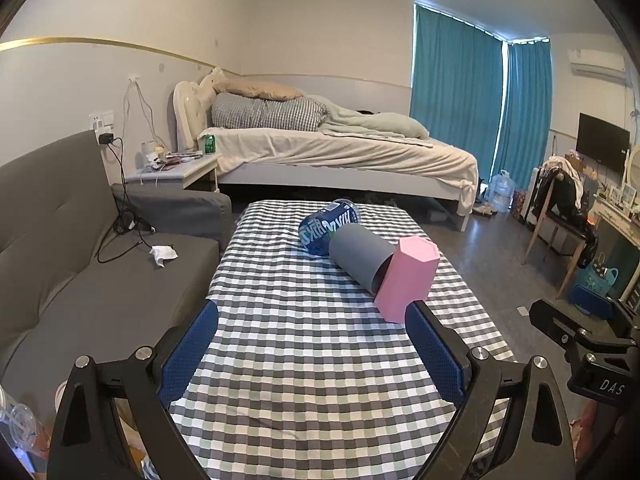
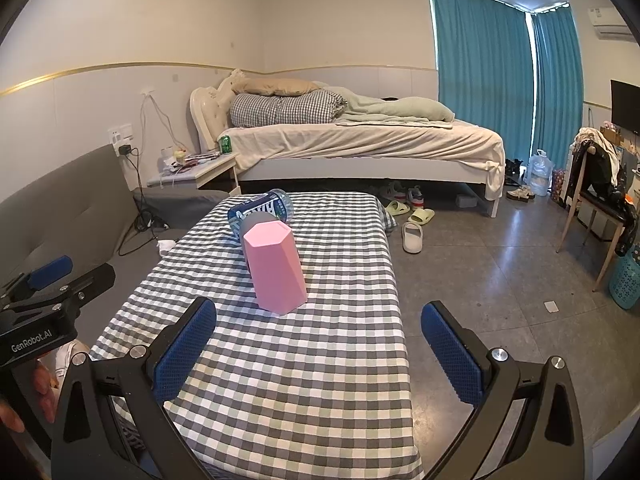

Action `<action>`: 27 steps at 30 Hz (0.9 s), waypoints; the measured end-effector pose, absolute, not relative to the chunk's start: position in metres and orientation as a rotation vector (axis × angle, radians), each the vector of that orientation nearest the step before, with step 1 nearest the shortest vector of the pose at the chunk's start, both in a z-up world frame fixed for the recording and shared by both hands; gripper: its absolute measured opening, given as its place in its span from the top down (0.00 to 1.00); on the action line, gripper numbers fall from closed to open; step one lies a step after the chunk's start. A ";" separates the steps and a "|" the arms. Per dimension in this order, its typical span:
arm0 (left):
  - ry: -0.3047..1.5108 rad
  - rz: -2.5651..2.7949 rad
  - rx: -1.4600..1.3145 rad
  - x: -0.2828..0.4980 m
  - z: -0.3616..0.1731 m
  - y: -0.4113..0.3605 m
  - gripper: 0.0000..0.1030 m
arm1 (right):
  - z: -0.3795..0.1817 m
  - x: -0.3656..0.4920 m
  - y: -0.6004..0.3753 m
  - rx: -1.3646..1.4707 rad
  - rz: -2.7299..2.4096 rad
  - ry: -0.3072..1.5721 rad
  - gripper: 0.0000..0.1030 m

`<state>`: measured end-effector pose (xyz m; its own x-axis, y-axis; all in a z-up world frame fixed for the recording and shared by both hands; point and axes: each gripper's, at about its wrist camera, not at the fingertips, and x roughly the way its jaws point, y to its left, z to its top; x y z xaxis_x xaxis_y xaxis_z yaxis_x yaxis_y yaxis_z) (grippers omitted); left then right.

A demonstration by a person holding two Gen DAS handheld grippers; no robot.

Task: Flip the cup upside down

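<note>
A pink hexagonal cup (image 1: 408,278) stands on the checkered table (image 1: 312,360) with its closed end up; it also shows in the right wrist view (image 2: 276,270). A grey cylindrical cup (image 1: 362,258) lies on its side behind it, its mouth against the pink cup; in the right wrist view the grey cup (image 2: 256,221) is mostly hidden. A blue plastic bottle (image 1: 330,226) lies on its side behind both. My left gripper (image 1: 312,340) is open and empty, short of the cups. My right gripper (image 2: 318,340) is open and empty, near the table's right edge.
A grey sofa (image 1: 80,272) runs along the left of the table. A bed (image 2: 360,144) and nightstand (image 2: 196,170) stand behind it. Slippers (image 2: 414,236) lie on the floor at right, with a chair (image 2: 596,200) and a blue basket (image 2: 626,280) further right.
</note>
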<state>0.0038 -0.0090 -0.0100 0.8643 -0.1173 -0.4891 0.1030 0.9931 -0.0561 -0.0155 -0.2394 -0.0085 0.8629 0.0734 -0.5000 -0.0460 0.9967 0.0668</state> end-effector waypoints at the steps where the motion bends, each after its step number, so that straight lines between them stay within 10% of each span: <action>1: 0.514 -0.116 -0.031 0.004 -0.010 -0.009 0.06 | -0.009 -0.016 -0.239 0.053 0.062 0.528 0.00; 27: 0.509 -0.109 -0.010 0.003 -0.008 -0.012 0.06 | -0.007 -0.018 -0.234 0.030 0.060 0.527 0.00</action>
<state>0.0031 -0.0117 -0.0084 0.8677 -0.1071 -0.4855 0.1019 0.9941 -0.0371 -0.0182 -0.2342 -0.0074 0.8628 0.0647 -0.5013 -0.0495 0.9978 0.0436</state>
